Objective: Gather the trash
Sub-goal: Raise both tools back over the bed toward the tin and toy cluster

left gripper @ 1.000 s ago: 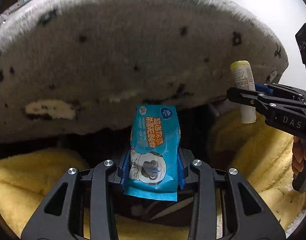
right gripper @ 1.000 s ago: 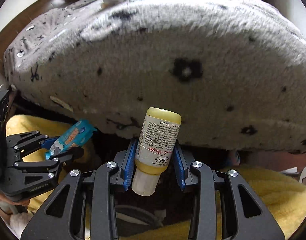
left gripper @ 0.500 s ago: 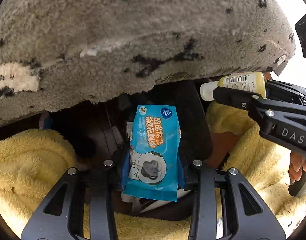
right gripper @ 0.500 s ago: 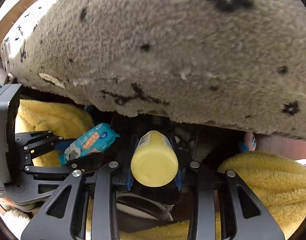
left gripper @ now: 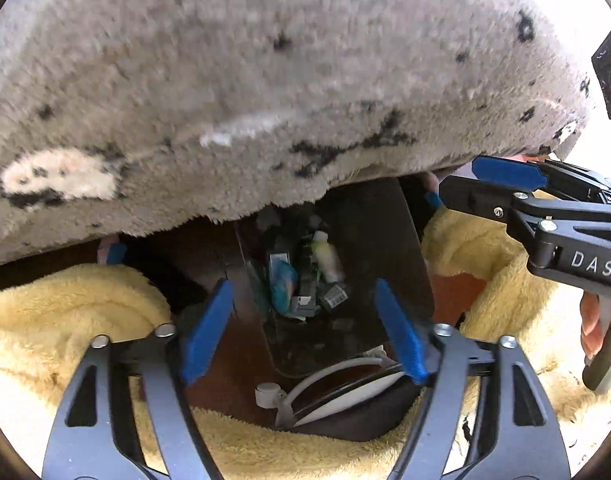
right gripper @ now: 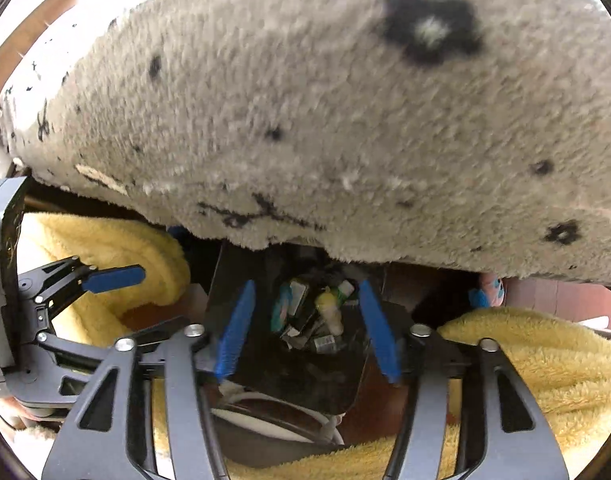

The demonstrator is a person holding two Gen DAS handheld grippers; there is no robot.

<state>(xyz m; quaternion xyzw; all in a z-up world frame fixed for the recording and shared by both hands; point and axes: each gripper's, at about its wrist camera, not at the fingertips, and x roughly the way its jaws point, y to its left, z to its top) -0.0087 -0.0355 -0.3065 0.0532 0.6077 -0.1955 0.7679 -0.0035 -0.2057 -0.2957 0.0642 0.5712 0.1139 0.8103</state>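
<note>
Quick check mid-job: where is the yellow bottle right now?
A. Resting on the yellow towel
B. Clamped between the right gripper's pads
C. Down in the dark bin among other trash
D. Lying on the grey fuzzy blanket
C. The yellow bottle lies down in the dark bin beside the blue packet; the right gripper above it has its jaws opening with nothing between the pads.

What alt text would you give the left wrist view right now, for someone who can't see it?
The left gripper is opening with nothing between its blue pads, above a dark bin where a blue packet and a small yellow bottle lie among other trash. A grey speckled fleece cover overhangs the bin, yellow blankets flank it, and the right gripper reaches in from the right, empty.
</note>
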